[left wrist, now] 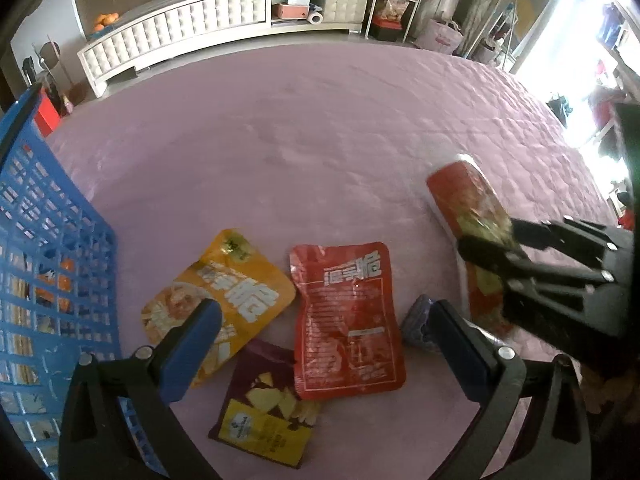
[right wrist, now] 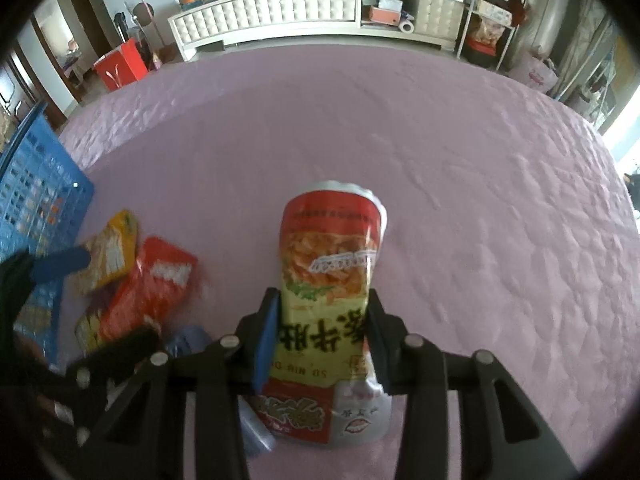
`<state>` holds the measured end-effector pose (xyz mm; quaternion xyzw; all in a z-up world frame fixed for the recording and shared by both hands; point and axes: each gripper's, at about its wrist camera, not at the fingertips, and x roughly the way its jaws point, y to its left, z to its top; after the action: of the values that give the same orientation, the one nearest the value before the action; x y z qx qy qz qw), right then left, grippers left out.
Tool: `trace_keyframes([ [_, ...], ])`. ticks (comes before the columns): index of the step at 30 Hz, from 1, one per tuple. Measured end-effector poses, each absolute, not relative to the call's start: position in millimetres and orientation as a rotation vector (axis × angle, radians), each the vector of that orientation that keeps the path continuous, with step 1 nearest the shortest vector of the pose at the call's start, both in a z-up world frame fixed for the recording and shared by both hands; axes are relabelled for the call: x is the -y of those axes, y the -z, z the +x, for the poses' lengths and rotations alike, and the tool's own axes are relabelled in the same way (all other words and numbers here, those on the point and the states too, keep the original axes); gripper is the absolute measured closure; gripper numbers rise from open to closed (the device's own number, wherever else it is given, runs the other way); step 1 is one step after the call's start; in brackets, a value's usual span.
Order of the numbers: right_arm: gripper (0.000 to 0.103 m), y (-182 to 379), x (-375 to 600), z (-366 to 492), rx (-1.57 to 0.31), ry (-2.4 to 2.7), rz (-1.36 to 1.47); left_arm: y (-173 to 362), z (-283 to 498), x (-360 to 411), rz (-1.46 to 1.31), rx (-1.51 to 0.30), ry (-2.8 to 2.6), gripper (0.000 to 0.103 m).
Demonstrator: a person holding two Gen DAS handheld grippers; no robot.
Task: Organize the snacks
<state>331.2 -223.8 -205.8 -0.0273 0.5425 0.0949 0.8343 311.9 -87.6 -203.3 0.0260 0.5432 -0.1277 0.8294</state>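
My right gripper [right wrist: 323, 300] is shut on a tall red and yellow snack bag [right wrist: 332, 248], its pads pressing both sides of the lower half. In the left wrist view that same bag [left wrist: 460, 196] hangs tilted in the right gripper [left wrist: 488, 236] at the right. My left gripper [left wrist: 322, 312] stands open above three flat packets on the pink quilt: an orange one [left wrist: 240, 280], a red one [left wrist: 348, 312] and a purple and yellow one [left wrist: 264, 412]. A small bluish wrapped item [left wrist: 416, 324] lies by its right finger. A blue basket [left wrist: 40, 260] holding snacks stands at the left.
The pink quilt [left wrist: 300, 140] stretches far ahead and to the right. The blue basket [right wrist: 36, 196] borders the left side. Beyond the quilt's far edge stand a white padded cabinet [left wrist: 180, 32], a red box [right wrist: 120, 64] and a cluttered shelf [right wrist: 488, 12].
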Motion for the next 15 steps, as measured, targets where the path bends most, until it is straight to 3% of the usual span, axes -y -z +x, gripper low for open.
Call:
trace_keyframes([
  [8,0.058,189.5,232.8,326.8,-1.104,-0.238,-0.023,200.7,314.9,89.3,0.006,-1.154,0.257,0.001],
  [15,0.058,181.2,234.5,326.5,-1.080,-0.268,0.010,196.9,309.0,100.7,0.049,-1.160,0.274,0.017],
])
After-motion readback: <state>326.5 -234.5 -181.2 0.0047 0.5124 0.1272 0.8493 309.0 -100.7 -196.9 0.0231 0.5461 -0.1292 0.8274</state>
